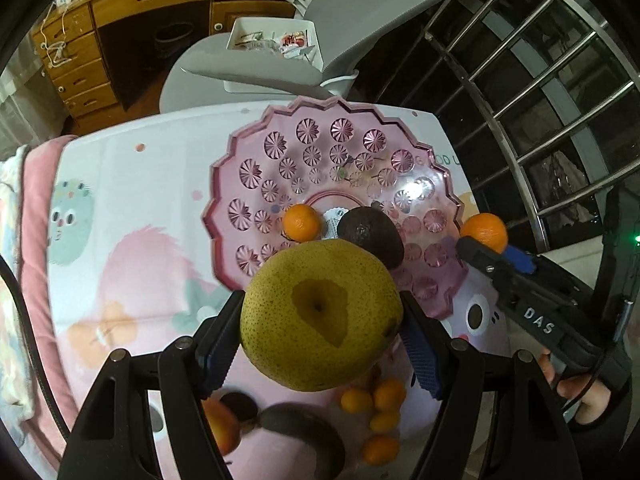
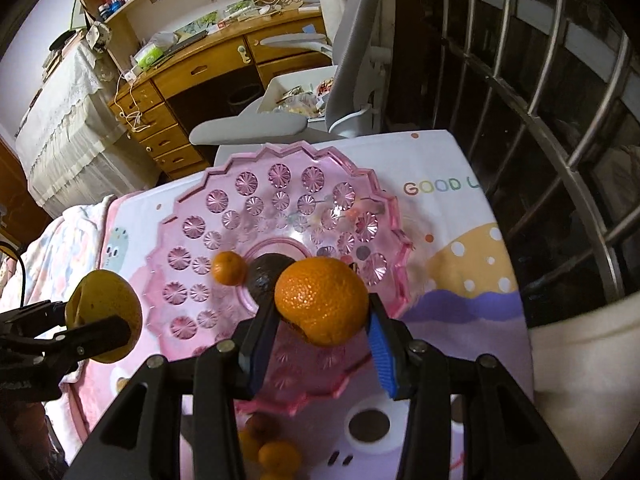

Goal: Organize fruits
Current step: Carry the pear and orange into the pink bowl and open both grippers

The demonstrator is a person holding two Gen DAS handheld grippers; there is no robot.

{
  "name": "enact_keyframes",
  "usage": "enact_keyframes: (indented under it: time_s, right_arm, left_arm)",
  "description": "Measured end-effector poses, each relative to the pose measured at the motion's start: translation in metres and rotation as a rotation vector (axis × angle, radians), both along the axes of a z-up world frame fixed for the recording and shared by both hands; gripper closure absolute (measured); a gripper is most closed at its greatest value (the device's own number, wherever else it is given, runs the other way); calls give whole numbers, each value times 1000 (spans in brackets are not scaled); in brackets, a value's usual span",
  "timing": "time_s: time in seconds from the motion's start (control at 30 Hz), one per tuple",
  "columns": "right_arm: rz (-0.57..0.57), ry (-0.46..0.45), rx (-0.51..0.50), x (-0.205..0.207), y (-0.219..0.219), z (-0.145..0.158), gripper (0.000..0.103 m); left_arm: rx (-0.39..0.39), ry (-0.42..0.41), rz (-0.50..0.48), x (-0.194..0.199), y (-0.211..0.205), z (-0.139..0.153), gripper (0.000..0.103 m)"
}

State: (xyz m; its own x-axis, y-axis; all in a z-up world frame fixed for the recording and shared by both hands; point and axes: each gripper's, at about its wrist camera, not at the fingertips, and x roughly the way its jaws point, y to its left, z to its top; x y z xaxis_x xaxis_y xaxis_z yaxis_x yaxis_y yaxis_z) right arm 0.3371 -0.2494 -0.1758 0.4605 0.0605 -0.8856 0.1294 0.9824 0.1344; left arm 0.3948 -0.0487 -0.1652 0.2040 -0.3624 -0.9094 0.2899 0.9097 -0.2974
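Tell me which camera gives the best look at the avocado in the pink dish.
The left wrist view: the avocado shows most of its dark skin and stem end, just beyond the held pear. In the right wrist view, the avocado is largely hidden behind the mandarin in the right tongs.

A tabletop [image 2: 460,168] under a printed cartoon cloth carries the things. The landmark is a pink plate [image 1: 256,168] [image 2: 188,232] with a scalloped rim, standing on the cloth near its far edge. On the near side of the plate, directly on the cloth, lies a cluster of small oranges [image 1: 378,412] [image 2: 276,454]. To their left, also nearer than the plate, lie a dark avocado [image 1: 304,436], a larger orange [image 1: 222,424] and a small dark round fruit [image 1: 240,404], blurred.
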Motion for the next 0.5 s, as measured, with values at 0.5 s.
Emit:
enact_keyframes:
  time_s: [0.5]
  right_arm:
    - [8, 64, 7, 27, -3, -48, 58]
  left_arm:
    - [46, 7, -84, 16, -32, -47, 30]
